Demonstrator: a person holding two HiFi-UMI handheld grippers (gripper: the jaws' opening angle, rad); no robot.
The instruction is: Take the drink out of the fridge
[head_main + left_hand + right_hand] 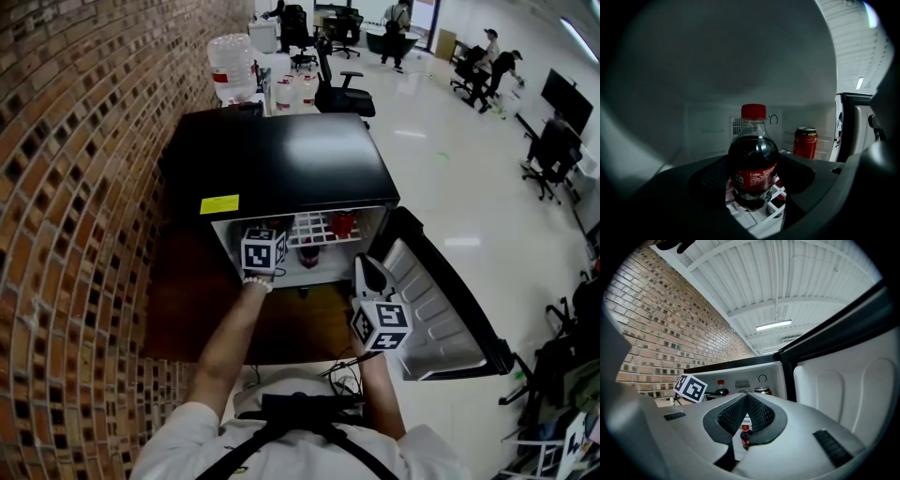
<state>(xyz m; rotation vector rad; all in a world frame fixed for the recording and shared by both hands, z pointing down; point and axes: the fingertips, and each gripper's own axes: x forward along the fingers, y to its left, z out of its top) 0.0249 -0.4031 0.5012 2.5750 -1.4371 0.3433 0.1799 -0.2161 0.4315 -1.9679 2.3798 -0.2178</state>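
A black mini fridge (281, 159) stands with its door (441, 300) swung open to the right. My left gripper (753, 180) reaches inside over the white wire shelf (314, 228) and is shut on a small cola bottle (753, 159) with a red cap, its pads pressing both sides. The bottle stands upright. Further right on the same shelf stands a red can (805, 142). My right gripper (746, 397) hangs outside the fridge by the door's inner face, its jaws shut on nothing. Through the slot below its tips a second small bottle (746, 437) shows lower in the fridge.
A brick wall (84, 187) runs along the left of the fridge. Large water jugs (231, 61) and an office chair (339, 94) stand behind it. Shiny open floor (450, 169) lies to the right, with people and more chairs far off.
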